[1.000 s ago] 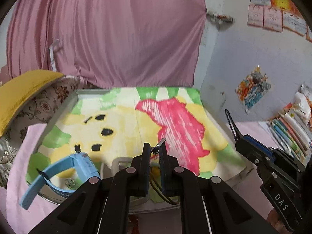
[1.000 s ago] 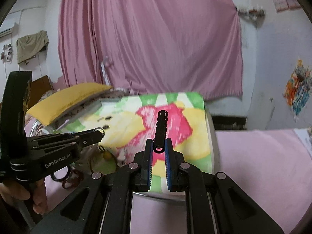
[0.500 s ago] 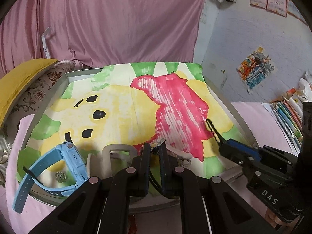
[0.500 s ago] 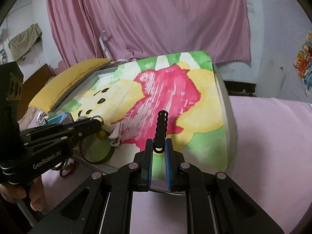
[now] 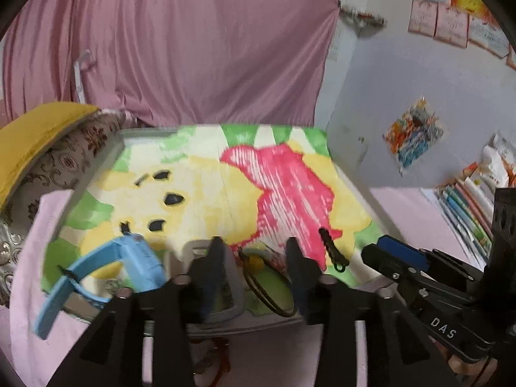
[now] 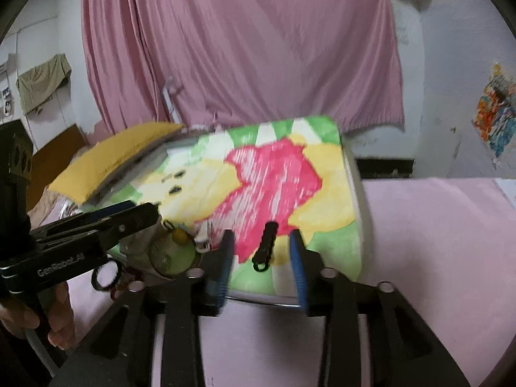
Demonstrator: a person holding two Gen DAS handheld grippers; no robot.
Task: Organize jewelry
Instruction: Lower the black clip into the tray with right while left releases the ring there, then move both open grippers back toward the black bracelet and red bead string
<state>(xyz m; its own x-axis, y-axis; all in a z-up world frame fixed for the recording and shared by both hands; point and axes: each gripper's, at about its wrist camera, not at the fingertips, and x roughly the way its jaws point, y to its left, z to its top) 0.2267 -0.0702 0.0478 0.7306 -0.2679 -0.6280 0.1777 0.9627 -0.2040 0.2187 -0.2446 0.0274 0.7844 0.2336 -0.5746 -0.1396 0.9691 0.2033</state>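
A tray [image 5: 106,161] lined with a yellow, pink and green picture lies ahead in both views. A black bead bracelet [image 6: 266,246] lies on its near right part, between the open fingers of my right gripper [image 6: 261,254]; it also shows in the left wrist view [image 5: 332,251]. My left gripper [image 5: 254,258] is open over the tray's near edge, above a dark bangle [image 5: 271,287] and a small yellow bead [image 5: 254,262]. A blue watch [image 5: 106,264] lies at the tray's near left corner.
A grey case [image 5: 225,290] sits by the bangle. A yellow cushion [image 5: 32,135] lies left of the tray. Books [image 5: 467,206] are stacked at the right. A pink curtain [image 5: 167,45] hangs behind. More beads [image 6: 106,275] lie on the pink cloth before the tray.
Both grippers have opened. The black bead bracelet left the right gripper and now lies on the tray. The small piece held by the left gripper has been let go near the bangle.
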